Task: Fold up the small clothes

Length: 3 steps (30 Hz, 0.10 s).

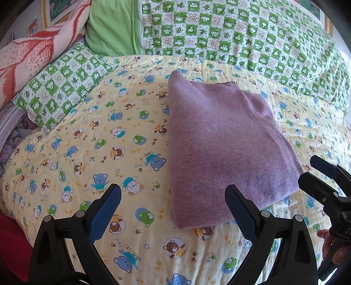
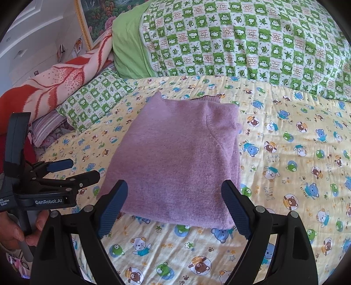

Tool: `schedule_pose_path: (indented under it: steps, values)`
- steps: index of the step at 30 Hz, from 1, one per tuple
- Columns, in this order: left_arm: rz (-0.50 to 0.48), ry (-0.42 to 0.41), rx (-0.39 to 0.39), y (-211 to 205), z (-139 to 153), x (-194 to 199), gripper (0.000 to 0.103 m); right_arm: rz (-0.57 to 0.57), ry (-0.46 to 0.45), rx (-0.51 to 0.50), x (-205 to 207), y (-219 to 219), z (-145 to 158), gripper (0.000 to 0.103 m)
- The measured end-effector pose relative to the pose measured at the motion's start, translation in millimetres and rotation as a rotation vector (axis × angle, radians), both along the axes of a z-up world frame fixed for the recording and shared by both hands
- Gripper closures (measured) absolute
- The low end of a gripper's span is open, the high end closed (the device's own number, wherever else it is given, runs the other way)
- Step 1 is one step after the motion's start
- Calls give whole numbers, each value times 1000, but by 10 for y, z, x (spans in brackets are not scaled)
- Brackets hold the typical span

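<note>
A purple knitted sweater [image 1: 219, 140] lies folded into a compact rectangle on the yellow bear-print bedsheet [image 1: 98, 142]; it also shows in the right wrist view [image 2: 175, 157]. My left gripper [image 1: 173, 193] is open and empty, hovering just above the sweater's near left edge. My right gripper [image 2: 174, 188] is open and empty, just above the sweater's near edge. Each gripper appears in the other's view: the right one [image 1: 316, 173] beside the sweater's right corner, the left one [image 2: 76, 170] beside its left edge, both open.
A green checked quilt [image 1: 230, 37] lies along the back of the bed, with a matching pillow [image 1: 59, 87], a plain green pillow [image 1: 111, 28] and a red-and-white blanket [image 1: 28, 57] at the left. Framed pictures [image 2: 98, 15] hang behind.
</note>
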<state>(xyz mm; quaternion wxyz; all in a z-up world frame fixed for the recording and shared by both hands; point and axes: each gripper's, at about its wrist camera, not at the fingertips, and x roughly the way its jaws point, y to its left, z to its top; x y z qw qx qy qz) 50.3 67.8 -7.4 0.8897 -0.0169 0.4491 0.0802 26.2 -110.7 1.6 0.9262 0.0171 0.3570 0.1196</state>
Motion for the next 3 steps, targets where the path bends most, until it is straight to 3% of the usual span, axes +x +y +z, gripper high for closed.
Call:
schedule_pose_path:
  steps: [3]
  values:
    - [7,6,-2,-7,1,16,7,1,2,5,21,-19,6,16]
